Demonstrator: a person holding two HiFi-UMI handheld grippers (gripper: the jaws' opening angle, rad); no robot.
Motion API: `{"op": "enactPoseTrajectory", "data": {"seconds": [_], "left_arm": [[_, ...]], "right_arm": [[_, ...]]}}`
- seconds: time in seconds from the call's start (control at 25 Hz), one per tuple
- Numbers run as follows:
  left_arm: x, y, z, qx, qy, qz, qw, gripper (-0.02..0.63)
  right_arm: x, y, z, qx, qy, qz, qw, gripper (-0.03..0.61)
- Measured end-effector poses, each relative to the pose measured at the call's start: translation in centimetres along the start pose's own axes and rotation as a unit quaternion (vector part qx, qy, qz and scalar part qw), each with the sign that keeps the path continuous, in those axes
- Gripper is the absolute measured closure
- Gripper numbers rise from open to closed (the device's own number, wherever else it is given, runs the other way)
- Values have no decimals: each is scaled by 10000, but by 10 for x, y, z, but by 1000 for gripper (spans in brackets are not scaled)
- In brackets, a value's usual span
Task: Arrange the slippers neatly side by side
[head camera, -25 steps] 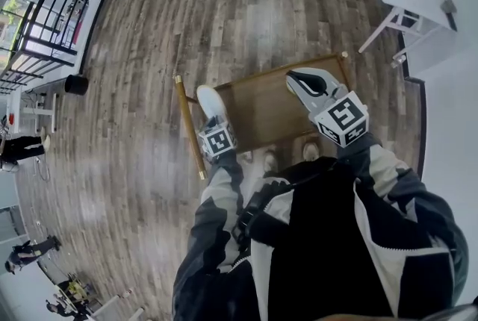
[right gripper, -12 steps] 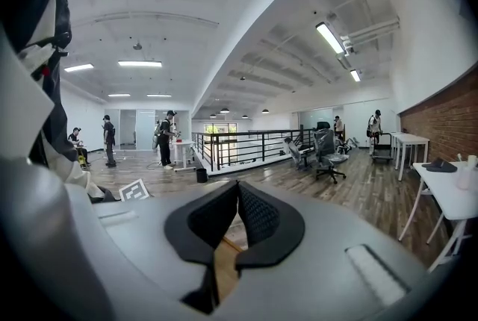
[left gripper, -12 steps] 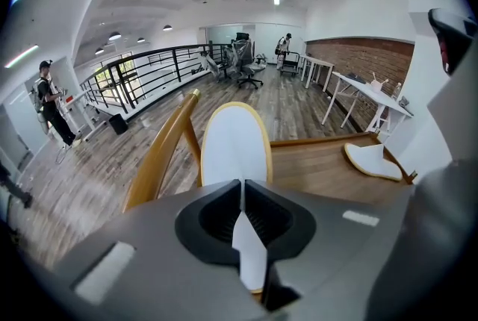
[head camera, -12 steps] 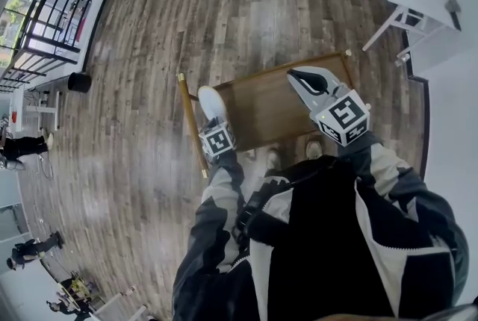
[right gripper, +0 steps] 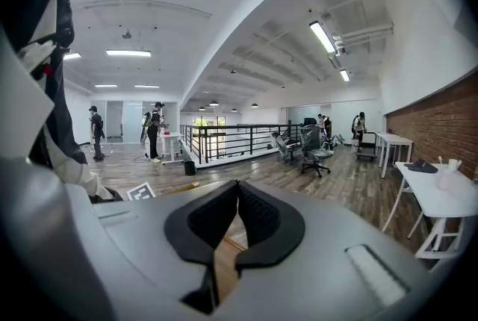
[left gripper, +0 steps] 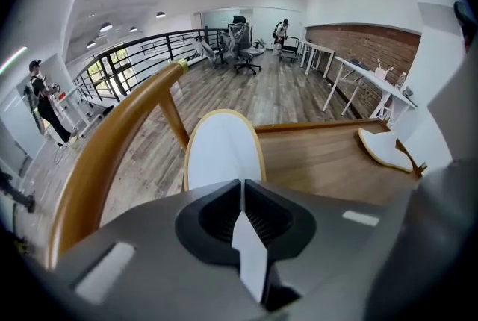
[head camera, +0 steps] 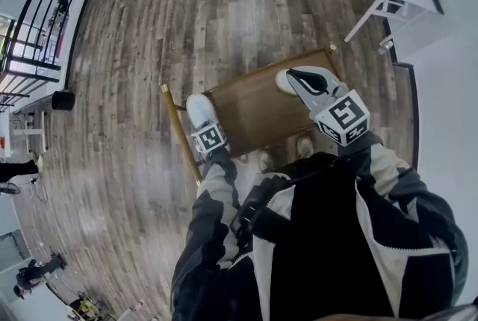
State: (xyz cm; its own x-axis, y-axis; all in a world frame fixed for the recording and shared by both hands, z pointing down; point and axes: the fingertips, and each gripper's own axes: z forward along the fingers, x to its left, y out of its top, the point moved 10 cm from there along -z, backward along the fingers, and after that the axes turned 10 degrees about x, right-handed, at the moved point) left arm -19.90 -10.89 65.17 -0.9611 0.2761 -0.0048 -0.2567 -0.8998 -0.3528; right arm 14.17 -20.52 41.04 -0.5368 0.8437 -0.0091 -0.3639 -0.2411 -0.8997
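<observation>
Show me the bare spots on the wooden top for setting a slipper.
Bare: the wide middle of the wooden top, between the held slipper by the left rail and the other slipper at the right edge. Crowded only around those two.

Left slipper (head camera: 199,110): white with a tan rim, flat at the tabletop's (head camera: 254,109) left edge, near end pinched in the left gripper (left gripper: 240,189).
Right slipper (left gripper: 385,150): same white, flat by the far right corner.

Brown wooden worktop (head camera: 254,109), raised rim, on plank floor (head camera: 149,28). White slipper (head camera: 199,110) at left edge; second white slipper (left gripper: 382,151) at far right corner, well apart.
</observation>
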Motion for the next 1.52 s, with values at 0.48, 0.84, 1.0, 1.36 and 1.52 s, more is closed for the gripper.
{"op": "enactPoseTrajectory", "data": {"seconds": [0.48,0.84,1.0,1.36,1.52], "left_arm": [[-2,2,33,170,-250,-130,9995,578],[-4,0,24,226,-322,-170,9991,460],[-4,-1,10,-3,-407,-246,9989,397],[-8,28,-84,-1580,-809,-332,9836,400],[-18,54,-147,-2736,-1022,92,9563,458]], "right_arm": [[-8,-6,-12,146,-337,82,9993,568],[-4,-3,-8,-54,-95,25,9999,567],[-2,0,-1,-79,48,40,9999,566],[11,7,18,-174,393,-72,9991,566],[15,12,22,-223,484,-85,9985,566]]}}
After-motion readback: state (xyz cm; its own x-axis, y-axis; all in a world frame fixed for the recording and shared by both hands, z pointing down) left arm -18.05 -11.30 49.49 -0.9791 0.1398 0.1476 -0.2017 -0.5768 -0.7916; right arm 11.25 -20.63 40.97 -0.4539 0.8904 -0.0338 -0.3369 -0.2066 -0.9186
